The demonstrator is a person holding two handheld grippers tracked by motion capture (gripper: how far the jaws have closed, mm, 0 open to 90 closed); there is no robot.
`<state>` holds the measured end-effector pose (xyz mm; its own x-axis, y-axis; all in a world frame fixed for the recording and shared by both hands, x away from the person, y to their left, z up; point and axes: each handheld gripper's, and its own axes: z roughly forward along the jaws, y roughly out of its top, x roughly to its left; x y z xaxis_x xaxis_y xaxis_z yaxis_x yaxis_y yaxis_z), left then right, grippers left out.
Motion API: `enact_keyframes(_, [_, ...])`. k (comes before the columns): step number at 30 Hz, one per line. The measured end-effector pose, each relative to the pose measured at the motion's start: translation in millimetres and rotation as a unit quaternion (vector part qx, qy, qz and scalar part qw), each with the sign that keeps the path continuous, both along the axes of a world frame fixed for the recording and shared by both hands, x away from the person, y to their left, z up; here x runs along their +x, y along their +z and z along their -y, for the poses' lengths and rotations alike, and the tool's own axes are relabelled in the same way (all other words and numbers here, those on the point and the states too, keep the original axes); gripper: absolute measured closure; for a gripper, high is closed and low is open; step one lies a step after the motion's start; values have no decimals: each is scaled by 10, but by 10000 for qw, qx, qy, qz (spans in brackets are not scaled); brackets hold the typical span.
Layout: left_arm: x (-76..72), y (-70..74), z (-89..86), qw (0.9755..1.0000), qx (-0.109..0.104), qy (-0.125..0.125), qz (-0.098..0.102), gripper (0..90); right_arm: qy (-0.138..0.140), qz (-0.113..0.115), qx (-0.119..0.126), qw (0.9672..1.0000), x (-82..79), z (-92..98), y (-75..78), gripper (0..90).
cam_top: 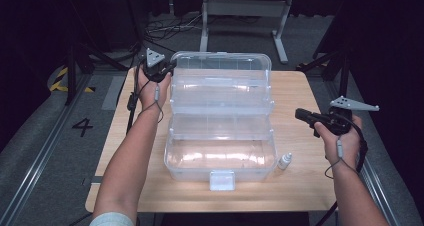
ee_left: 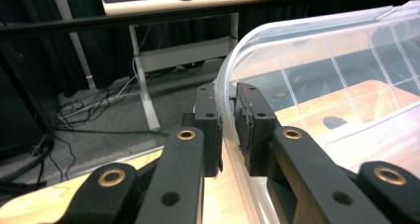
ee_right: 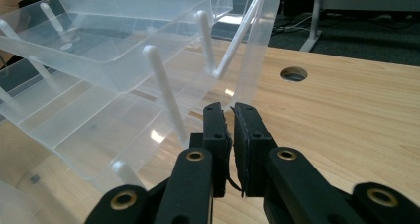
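Left gripper view: claw [ee_left: 228,127] pinches clear ribbed lid [ee_left: 317,70].

Left claw [cam_top: 159,68]: matte black two-jaw tool topped by a grey three-cornered plate [cam_top: 154,57], with a thin dark cable [cam_top: 133,102] trailing from it. Right claw [cam_top: 314,119]: same black build, with a grey three-cornered plate [cam_top: 354,104] and a thick black cable [cam_top: 361,153]. Each jaw arm carries brass-ringed pivot holes [ee_left: 186,134] and small dark screw holes; the rectangular black pads [ee_right: 246,135] have rough, worn edges. A white sleeve cuff [cam_top: 111,219] covers the person's left upper forearm; a thin cord with a grey toggle [cam_top: 339,147] hangs at the right wrist.
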<state>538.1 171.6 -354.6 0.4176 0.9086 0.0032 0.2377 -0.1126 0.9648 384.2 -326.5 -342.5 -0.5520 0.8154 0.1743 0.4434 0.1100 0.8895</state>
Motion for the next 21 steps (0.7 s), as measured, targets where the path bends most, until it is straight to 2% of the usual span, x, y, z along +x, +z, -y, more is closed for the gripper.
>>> enact_keyframes(6, [79,-74,-16,9998,-155,-13,-119,810,-55,-48,-28,10000,4,44,-6,852])
enact_keyframes(21, [200,-212,-36,9992,-332,-45,-239,804,-58,-131,-56,9999,69,34,-52,851])
